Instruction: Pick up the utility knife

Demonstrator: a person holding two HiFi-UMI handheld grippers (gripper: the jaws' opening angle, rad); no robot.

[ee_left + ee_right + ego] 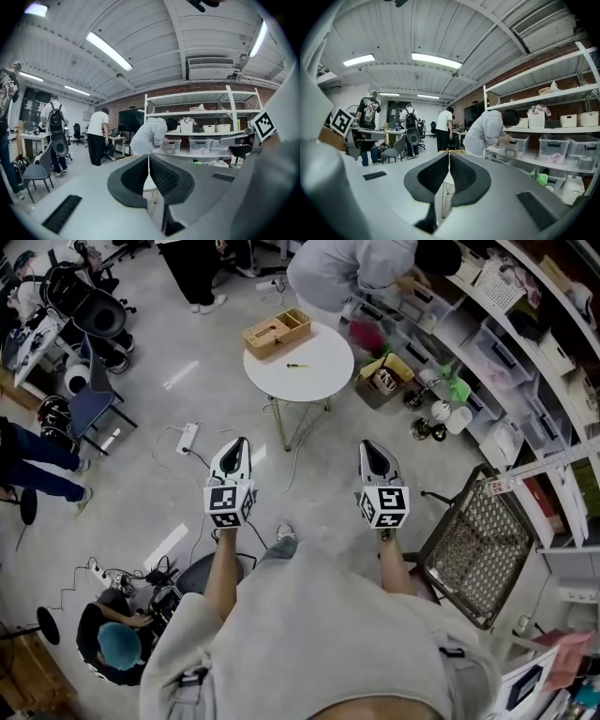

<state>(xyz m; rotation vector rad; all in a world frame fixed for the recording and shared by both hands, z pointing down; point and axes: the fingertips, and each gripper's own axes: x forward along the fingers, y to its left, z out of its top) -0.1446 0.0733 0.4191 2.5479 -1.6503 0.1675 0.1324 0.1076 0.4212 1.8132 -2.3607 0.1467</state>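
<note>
In the head view the utility knife [297,365], a thin yellowish tool, lies on the round white table [314,376] a few steps ahead. A wooden box [277,332] stands on that table's far left side. My left gripper [240,441] and right gripper [369,444] are held side by side in the air over the floor, both pointing toward the table and well short of it. Each is shut with nothing between its pads. In the left gripper view the left gripper [148,157] shows jaws meeting at the tips, and the right gripper [449,153] looks the same in its own view.
A person [352,268] bends over the shelves [525,343] just behind the table. A metal mesh chair [478,545] stands close on my right. A power strip [187,437] with cables lies on the floor to the left. Another person [117,645] crouches at lower left, with office chairs [94,399] beyond.
</note>
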